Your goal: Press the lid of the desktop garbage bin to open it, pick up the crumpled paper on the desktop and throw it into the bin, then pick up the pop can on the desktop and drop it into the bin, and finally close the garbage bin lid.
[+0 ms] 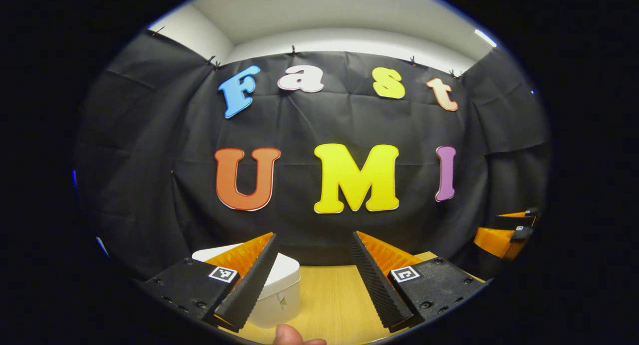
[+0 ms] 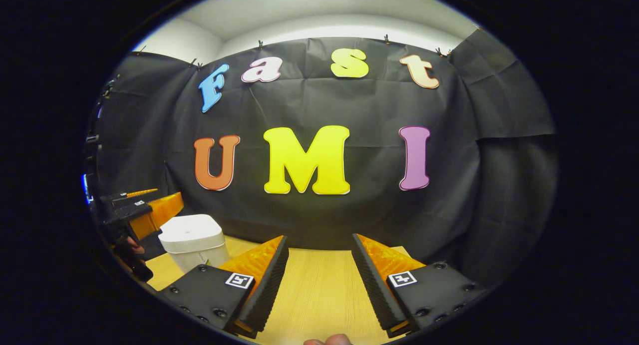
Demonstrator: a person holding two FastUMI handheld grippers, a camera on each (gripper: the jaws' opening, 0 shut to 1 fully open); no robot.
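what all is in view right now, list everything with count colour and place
garbage bin: one, white, lid down, on the table's left part in the right gripper view; partly behind the left claw's finger in the left gripper view
table: one, light wood, under both claws, meeting the booth wall at the back
booth wall: one, black cloth, behind the table
room wall and ceiling: white, above the cloth
left claw: one, open, holding nothing, raised over the table beside the bin
right claw: one, open, holding nothing, over bare table
fingertip: one, at the bottom edge of the left gripper view; another at the bottom edge of the right gripper view
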